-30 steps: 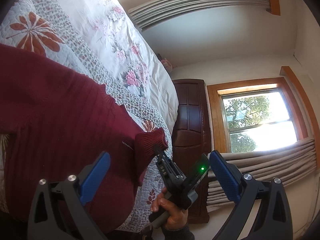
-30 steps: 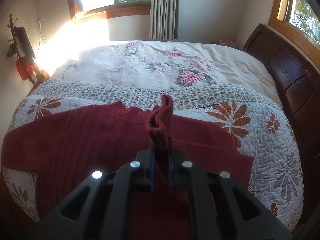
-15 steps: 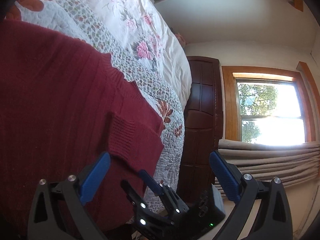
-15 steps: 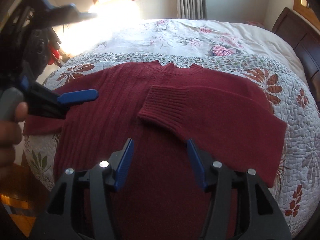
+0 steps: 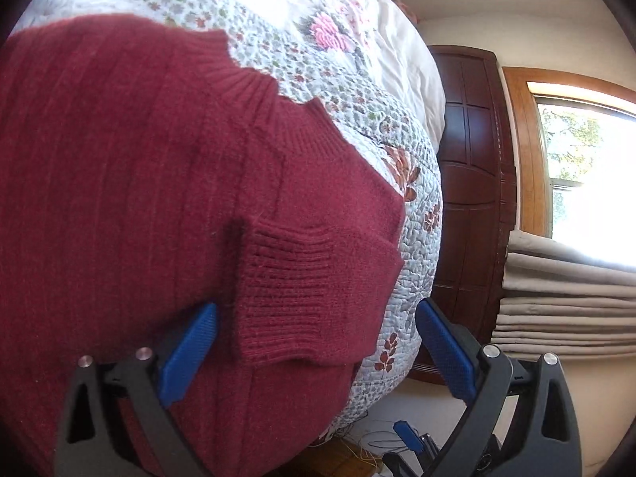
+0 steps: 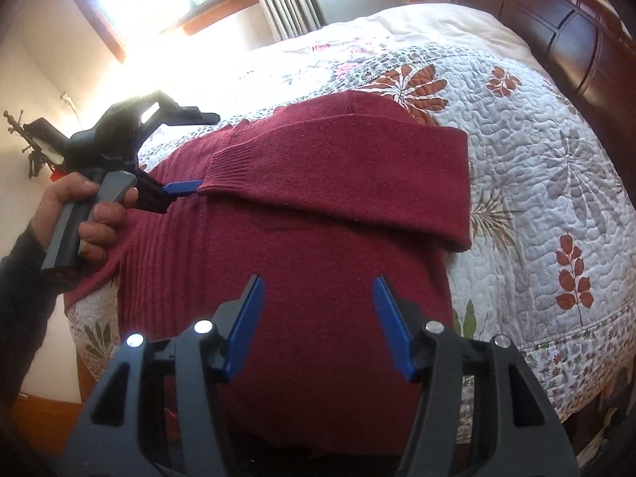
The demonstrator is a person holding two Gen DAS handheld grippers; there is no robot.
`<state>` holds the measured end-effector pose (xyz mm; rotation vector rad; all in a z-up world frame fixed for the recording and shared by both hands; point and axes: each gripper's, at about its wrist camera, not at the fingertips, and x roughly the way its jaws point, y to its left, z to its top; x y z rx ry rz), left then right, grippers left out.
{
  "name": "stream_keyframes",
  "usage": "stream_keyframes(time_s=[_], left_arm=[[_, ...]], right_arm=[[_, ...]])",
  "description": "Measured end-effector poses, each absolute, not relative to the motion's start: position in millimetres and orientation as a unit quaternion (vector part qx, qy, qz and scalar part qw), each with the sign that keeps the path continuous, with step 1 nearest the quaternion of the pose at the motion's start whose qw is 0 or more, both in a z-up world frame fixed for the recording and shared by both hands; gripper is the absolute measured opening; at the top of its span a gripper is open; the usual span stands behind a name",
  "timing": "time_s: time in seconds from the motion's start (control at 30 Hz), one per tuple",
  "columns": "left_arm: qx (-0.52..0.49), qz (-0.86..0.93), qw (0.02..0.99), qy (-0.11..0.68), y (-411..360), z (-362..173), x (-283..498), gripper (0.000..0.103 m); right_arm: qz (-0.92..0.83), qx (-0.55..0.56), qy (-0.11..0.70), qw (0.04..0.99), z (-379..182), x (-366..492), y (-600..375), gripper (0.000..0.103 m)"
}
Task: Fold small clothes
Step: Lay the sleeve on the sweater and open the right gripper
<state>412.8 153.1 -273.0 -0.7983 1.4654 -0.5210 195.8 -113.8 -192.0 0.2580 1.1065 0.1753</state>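
A dark red knit sweater (image 6: 318,262) lies flat on the quilted bed (image 6: 556,167). Its right sleeve (image 6: 349,167) is folded across the chest, with the ribbed cuff (image 5: 286,298) resting on the body. My left gripper (image 5: 316,353) is open and low over the sweater, and the cuff lies between its blue fingers without being pinched. In the right wrist view a hand (image 6: 79,214) holds the left gripper (image 6: 194,151), one blue fingertip just beside the cuff (image 6: 224,167). My right gripper (image 6: 318,326) is open over the sweater's lower body and holds nothing.
A dark wooden headboard (image 6: 564,28) stands at the bed's right end. There are sunlit windows (image 5: 588,183) with bunched beige curtains (image 5: 564,298). The quilt's edge (image 6: 536,361) drops off near me. Cables lie on the floor (image 5: 373,437) below the bed.
My right gripper let go of the sleeve cuff, opened and drew back toward the hem. The sleeve now lies folded across the chest. My left gripper moved in close to the cuff.
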Motion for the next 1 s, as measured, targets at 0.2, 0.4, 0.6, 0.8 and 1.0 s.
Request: stream_keyframes(time_s=[0.2, 0.4, 0.6, 0.8, 1.0], left_arm=[[-0.346, -0.209, 0.634, 0.659, 154, -283, 413, 0.016], [-0.358, -0.238, 0.657, 0.62, 166, -252, 403, 0.009], [-0.373, -0.268, 0.693, 0.556, 221, -187, 394, 0.009], [-0.393, -0.227, 0.71, 0.539, 295, -184, 387, 0.009], [-0.413, -0.191, 0.695, 0.556, 337, -232, 384, 0.009]], right_arm=[[0.097, 0.118, 0.513, 0.845, -181, 194, -106, 0.057], [0.087, 0.121, 0.51, 0.847, -175, 185, -107, 0.058], [0.076, 0.131, 0.515, 0.844, -177, 174, -110, 0.057], [0.081, 0.136, 0.523, 0.837, -182, 171, -104, 0.057], [0.086, 0.131, 0.527, 0.835, -182, 172, -95, 0.057]])
